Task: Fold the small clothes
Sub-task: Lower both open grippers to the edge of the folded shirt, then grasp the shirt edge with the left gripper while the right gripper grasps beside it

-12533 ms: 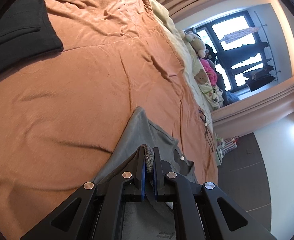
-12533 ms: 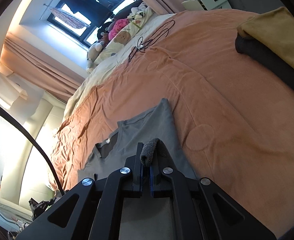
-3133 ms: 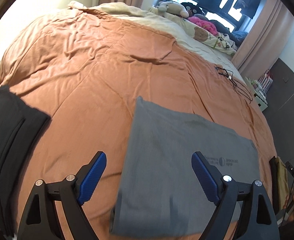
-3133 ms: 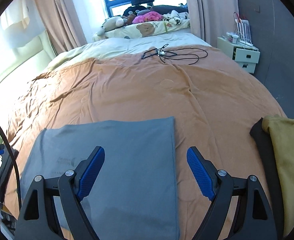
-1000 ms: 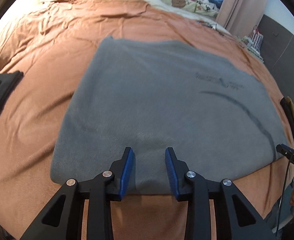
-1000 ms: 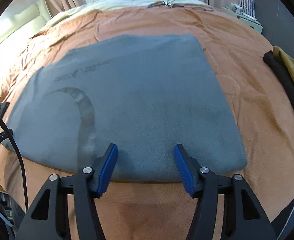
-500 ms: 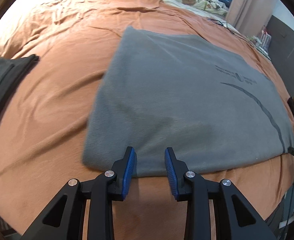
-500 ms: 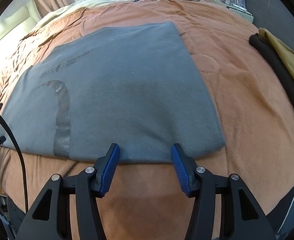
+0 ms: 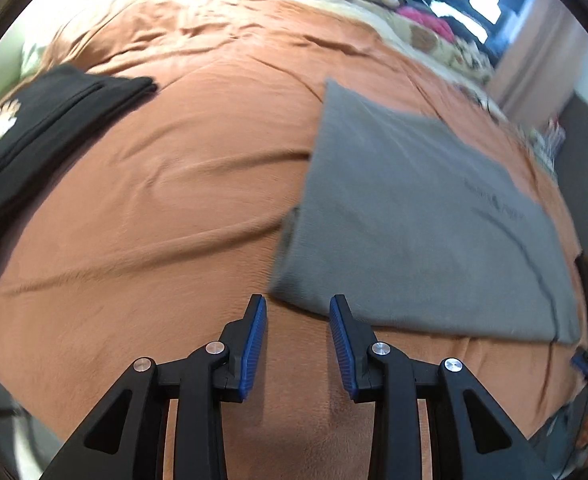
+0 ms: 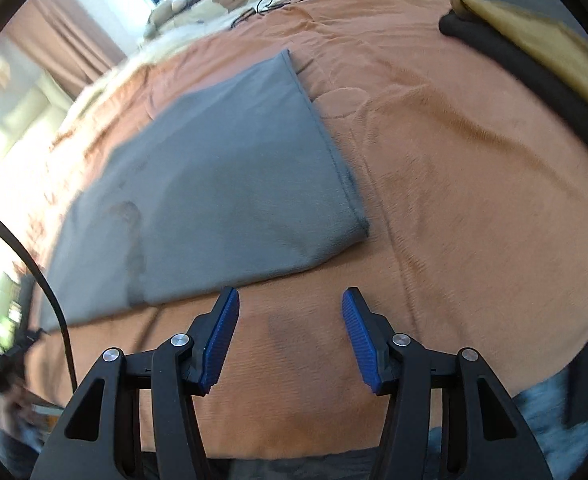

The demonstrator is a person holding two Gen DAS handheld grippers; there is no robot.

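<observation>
Both claws off the shirt

Left gripper [image 9: 298,312] spread, empty, at grey shirt [image 9: 414,216] near-left corner. Right gripper [image 10: 290,304] spread, empty, off its near-right corner. Shirt lies near bed's [image 9: 174,184] front edge. Risk: pinching bedcover too, dragging the fold crooked.

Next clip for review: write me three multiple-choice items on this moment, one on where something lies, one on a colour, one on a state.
1. In the left wrist view, where does the folded black garment with a pale print lie?
A. upper left of the bed
B. on the grey garment
C. between the gripper fingers

2. What colour is the blanket under the flat folded grey garment?
A. white
B. orange-brown
C. green

3. How does the right gripper stand?
A. shut on the grey garment
B. shut on the blanket
C. open, holding nothing

Answers: 1 A, the black garment lies far from the grey garment. 2 B, the blanket is orange-brown. 3 C, the right gripper has only blanket between its fingers.
</observation>
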